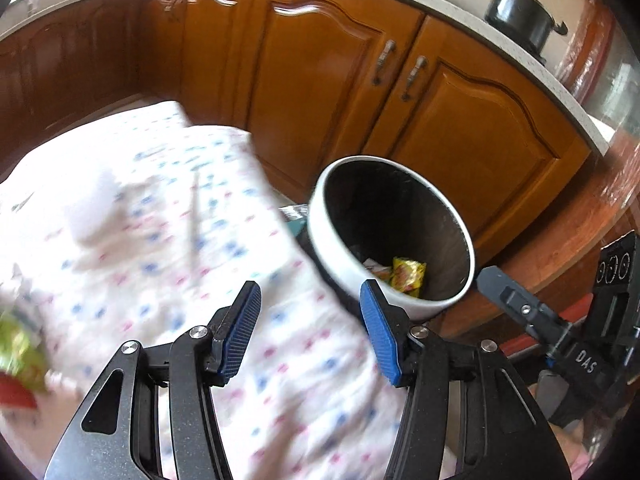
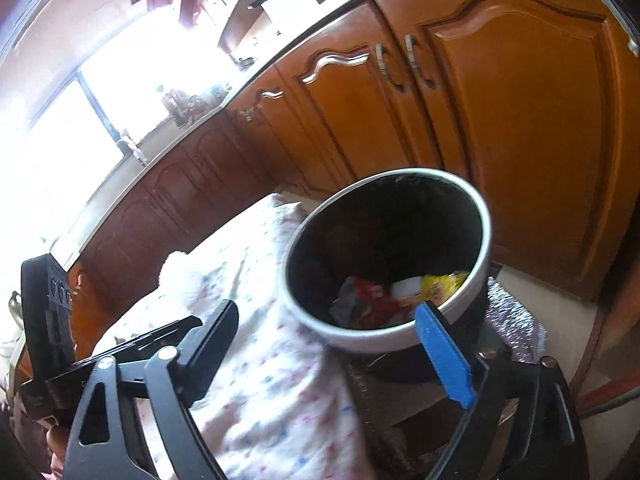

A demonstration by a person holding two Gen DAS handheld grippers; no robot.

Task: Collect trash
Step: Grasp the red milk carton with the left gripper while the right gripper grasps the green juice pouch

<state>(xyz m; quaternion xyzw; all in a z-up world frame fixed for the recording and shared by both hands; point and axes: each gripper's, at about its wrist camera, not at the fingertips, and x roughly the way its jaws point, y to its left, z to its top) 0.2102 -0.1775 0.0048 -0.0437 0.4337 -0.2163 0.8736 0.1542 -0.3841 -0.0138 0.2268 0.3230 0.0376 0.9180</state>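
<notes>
A round bin with a white rim (image 1: 332,248) stands beside the table; it also shows in the right wrist view (image 2: 360,344). Inside lie a yellow wrapper (image 1: 408,276), also in the right wrist view (image 2: 440,286), and red and grey wrappers (image 2: 368,300). My left gripper (image 1: 310,320) is open and empty above the floral tablecloth (image 1: 160,220), left of the bin. My right gripper (image 2: 332,328) is open and empty just in front of the bin's near rim. A blurred green and red wrapper (image 1: 18,364) lies on the table at the far left.
Wooden cabinet doors (image 1: 328,80) run behind the bin under a pale countertop. A dark pot (image 1: 520,16) sits on the stove. The right gripper's body (image 1: 560,340) shows at the right of the left wrist view. A silvery mat (image 2: 516,328) lies under the bin.
</notes>
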